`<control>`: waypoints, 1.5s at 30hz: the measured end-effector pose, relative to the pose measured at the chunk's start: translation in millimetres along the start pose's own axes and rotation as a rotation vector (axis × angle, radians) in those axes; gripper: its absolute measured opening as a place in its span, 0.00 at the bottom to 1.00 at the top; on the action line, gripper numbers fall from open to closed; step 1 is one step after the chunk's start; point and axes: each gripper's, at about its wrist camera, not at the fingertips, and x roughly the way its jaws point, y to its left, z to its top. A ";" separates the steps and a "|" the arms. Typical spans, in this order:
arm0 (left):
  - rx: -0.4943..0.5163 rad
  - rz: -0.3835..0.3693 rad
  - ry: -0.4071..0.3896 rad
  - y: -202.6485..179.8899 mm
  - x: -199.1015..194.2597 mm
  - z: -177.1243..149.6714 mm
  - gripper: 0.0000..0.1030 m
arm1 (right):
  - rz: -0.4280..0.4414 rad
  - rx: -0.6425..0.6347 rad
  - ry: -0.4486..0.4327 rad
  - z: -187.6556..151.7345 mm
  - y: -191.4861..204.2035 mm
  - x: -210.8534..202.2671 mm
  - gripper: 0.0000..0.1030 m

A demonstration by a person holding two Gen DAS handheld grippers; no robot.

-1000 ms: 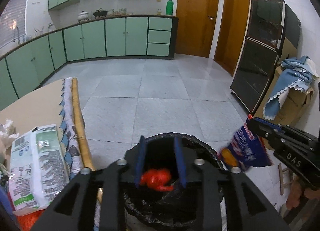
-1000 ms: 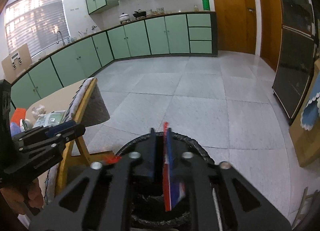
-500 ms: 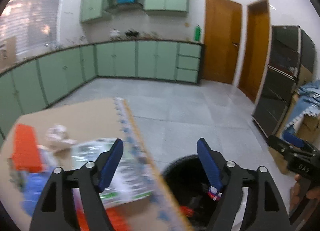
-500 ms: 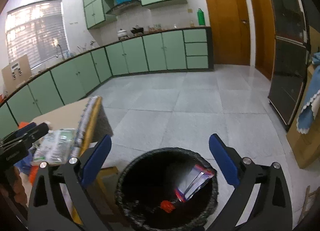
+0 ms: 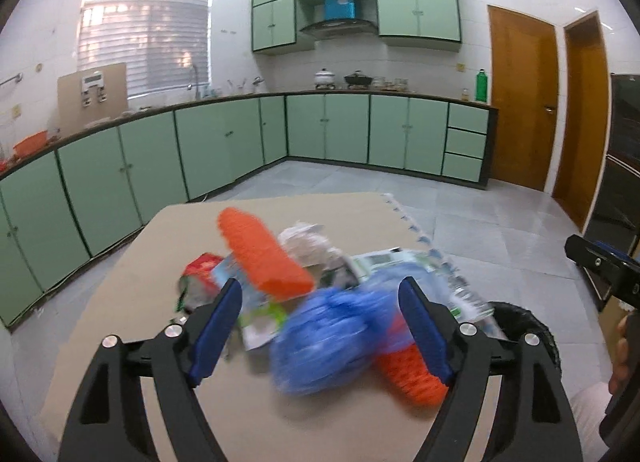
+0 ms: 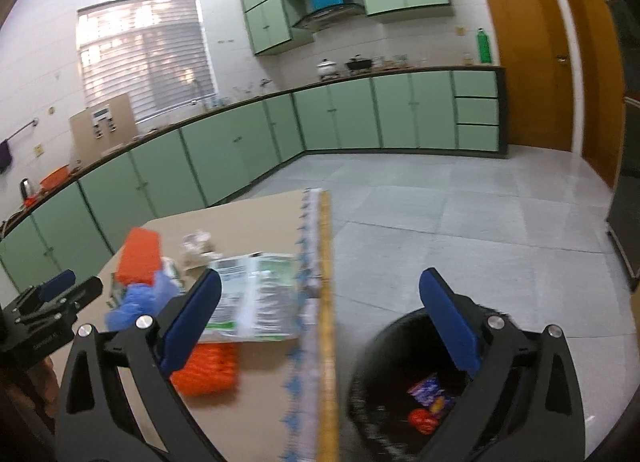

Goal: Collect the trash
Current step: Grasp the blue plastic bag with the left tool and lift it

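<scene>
Inside the black bin, a blue wrapper

Bright daylight comes through the window with some glare, the trash pile looks smeared and blurry, and straight lines bend near the dark round edges.

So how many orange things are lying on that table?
2: one orange pack at the pile's far side, another orange pack at the near edge, partly under the blue bag. More may be hidden.

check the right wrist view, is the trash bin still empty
No, the black trash bin beside the table already holds a blue snack wrapper and a red crumpled piece at its bottom.
</scene>
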 end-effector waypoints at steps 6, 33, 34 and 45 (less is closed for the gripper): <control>-0.024 -0.012 0.038 15.2 12.1 -14.1 0.77 | 0.030 -0.040 0.030 -3.1 34.2 15.2 0.94; -0.010 -0.045 0.103 -7.0 39.9 -43.5 0.09 | 0.036 -0.073 0.098 -10.2 42.0 50.0 0.93; -0.012 -0.042 0.099 -7.1 37.7 -43.3 0.08 | 0.038 -0.076 0.097 -11.0 43.3 49.2 0.93; -0.055 -0.008 0.054 9.9 1.1 -31.6 0.06 | 0.079 -0.131 0.055 -5.6 74.3 31.9 0.93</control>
